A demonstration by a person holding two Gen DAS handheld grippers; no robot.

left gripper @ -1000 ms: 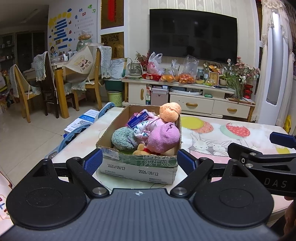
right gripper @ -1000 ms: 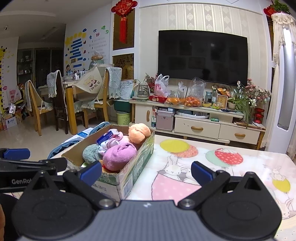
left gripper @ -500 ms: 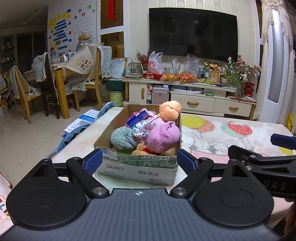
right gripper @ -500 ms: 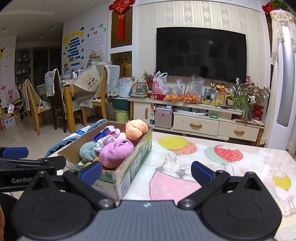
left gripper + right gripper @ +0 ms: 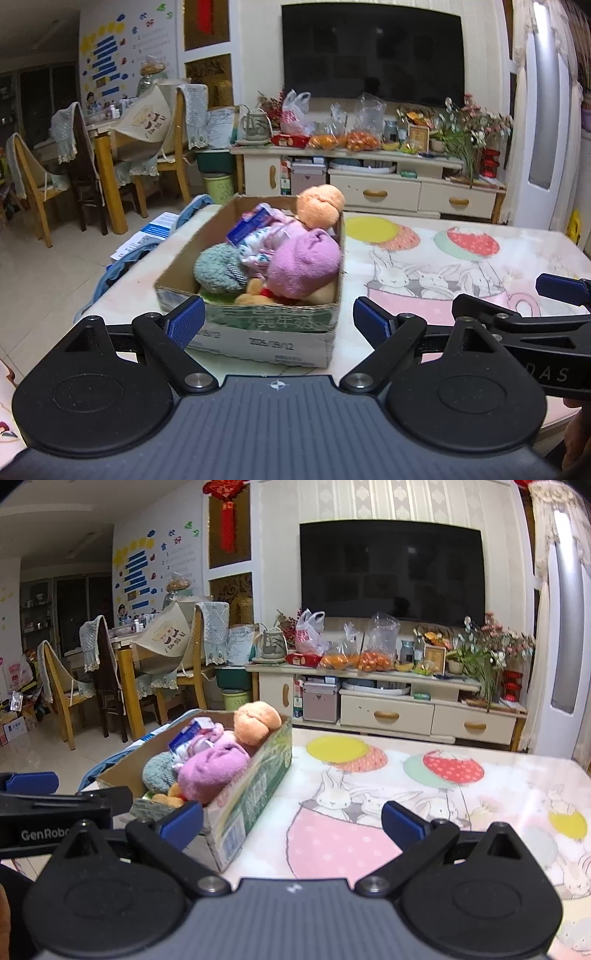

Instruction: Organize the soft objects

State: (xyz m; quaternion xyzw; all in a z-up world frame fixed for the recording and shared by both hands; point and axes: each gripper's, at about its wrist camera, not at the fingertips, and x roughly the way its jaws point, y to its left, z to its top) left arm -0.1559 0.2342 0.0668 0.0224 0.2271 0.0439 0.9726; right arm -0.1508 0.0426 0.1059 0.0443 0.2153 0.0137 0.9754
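Through the left wrist camera we hold our left gripper (image 5: 279, 321) spread and empty before the open brown cardboard box (image 5: 258, 332), where the round orange plush (image 5: 320, 205), pink fleece bundle (image 5: 303, 264) and teal fuzzy ball (image 5: 218, 267) sit heaped. Through the right wrist camera our right gripper (image 5: 291, 821) hangs spread and empty over the rabbit-printed tablecloth (image 5: 424, 786), bare of soft things. We judge this fits either unpacking or a finished gathering, so we name no next grasp.

Ahead of the left tongs (image 5: 279, 323), the cardboard box (image 5: 258, 332) wall hides the lower soft toys (image 5: 295, 266); its green print is blurred. The right tongs (image 5: 561, 295) run off-frame.
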